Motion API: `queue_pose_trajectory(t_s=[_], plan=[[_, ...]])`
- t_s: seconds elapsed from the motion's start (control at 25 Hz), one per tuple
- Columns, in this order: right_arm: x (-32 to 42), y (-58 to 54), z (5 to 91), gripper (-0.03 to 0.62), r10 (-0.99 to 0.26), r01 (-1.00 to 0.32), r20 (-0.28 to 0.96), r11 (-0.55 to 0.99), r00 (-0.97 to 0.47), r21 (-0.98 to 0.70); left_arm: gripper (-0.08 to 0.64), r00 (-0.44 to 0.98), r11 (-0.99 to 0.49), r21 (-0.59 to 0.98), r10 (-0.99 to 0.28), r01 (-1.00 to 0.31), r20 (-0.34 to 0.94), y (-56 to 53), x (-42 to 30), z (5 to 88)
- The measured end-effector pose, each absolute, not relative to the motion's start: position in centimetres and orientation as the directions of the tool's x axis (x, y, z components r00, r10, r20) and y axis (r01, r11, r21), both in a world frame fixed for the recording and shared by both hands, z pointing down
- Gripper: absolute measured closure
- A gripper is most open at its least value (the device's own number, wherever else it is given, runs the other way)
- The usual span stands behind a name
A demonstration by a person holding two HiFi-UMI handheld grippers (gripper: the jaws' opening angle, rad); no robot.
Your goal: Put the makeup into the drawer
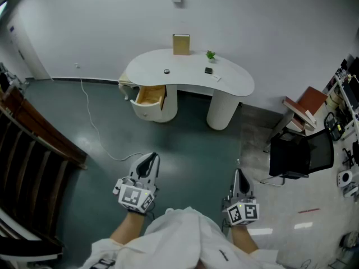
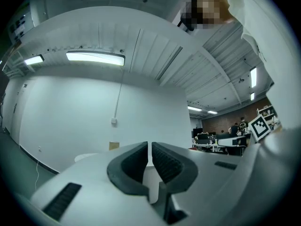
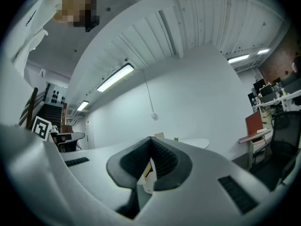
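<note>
A white curved table (image 1: 235,83) stands far ahead by the wall. Its wooden drawer (image 1: 150,96) hangs open at the left pedestal. On the tabletop lie small makeup items: a round black one (image 1: 166,71), a square black one (image 1: 208,70) and a white stick (image 1: 217,78). My left gripper (image 1: 150,157) and right gripper (image 1: 238,172) are held low over the green floor, well short of the table, both pointing toward it. The left gripper (image 2: 149,147) is shut with nothing between its pads. The right gripper (image 3: 151,142) also has its tips together and holds nothing.
A wooden box (image 1: 180,44) and a small plant (image 1: 210,55) stand at the table's back edge. A black chair (image 1: 300,153) is at the right, a dark wooden stair rail (image 1: 33,144) at the left. A white cable (image 1: 92,125) trails over the floor.
</note>
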State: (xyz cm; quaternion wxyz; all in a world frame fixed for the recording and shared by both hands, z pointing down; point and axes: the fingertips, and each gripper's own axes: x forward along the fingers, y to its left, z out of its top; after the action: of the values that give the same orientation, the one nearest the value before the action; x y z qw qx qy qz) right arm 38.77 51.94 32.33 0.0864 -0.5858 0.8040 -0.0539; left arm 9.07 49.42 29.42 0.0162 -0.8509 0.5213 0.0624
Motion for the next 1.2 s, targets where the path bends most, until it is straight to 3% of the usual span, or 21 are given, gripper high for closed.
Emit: queue_pose_trajectory(t_s=[0.24, 0.76, 1.2], plan=[[37.7, 52.1, 32.0, 0.575, -0.953, -0.932, -0.075, 0.304, -0.295, -0.197, 0.524, 0.486, -0.492, 0.037, -0.867, -0.870, -0.113, 49.7, 9.3, 29.7], [34.4, 52.4, 32.1, 0.575, -0.959, -0.939, -0.060, 0.283, -0.276, -0.198, 0.324, 0.576, -0.582, 0.056, -0.812, -0.811, -0.091, 49.1, 8.4, 30.1], [31.5, 52.2, 33.3, 0.575, -0.964, -0.939, -0.057, 0.268, -0.262, -0.216, 0.293, 0.607, -0.611, 0.044, -0.791, -0.791, -0.069, 47.8, 6.8, 31.1]])
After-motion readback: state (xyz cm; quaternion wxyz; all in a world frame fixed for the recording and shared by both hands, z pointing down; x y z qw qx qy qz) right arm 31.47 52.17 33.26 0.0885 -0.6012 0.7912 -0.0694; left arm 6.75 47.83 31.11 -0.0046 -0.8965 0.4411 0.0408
